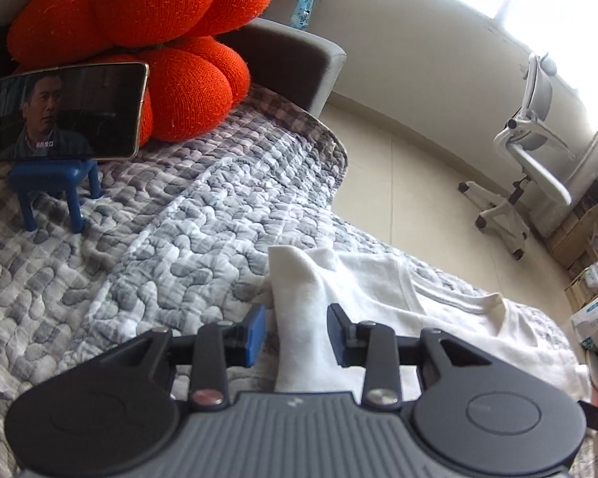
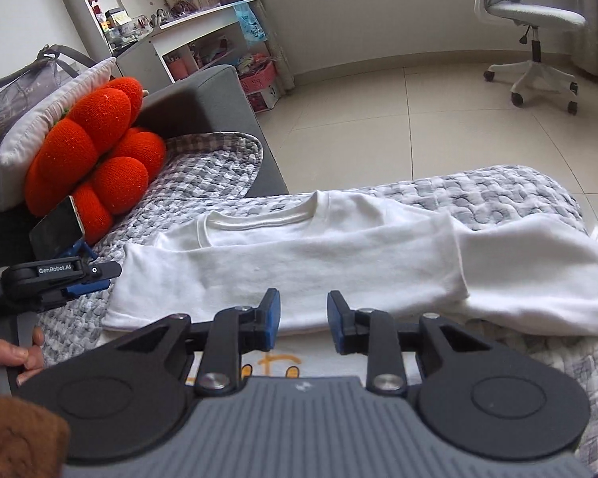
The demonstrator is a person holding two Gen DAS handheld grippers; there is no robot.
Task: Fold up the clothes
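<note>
A white shirt [image 2: 327,255] lies spread across a bed [image 2: 510,195] covered in a grey-and-white quilt, its neckline toward the far edge and one side already folded over the middle. Its right part sags toward the bed's edge, and its near hem is hidden under the right hand-held gripper [image 2: 303,318], whose blue pads stand part-way apart above the cloth with nothing between them; an orange print shows just below the pads, mostly covered. In the left wrist view, the left hand-held gripper [image 1: 297,328] has a raised fold of the shirt [image 1: 378,290] standing between its partly spread pads; the left pad sits clear of the cloth, the right one close beside it, and contact there is hard to judge. From the right wrist view that gripper [image 2: 95,285] is seen side-on at the shirt's left edge, held by a hand [image 2: 4,362] that the frame cuts off. An orange cushion [image 1: 139,32] and a phone [image 1: 63,111] on a blue stand [image 1: 56,187] rest further back on the bed.
</note>
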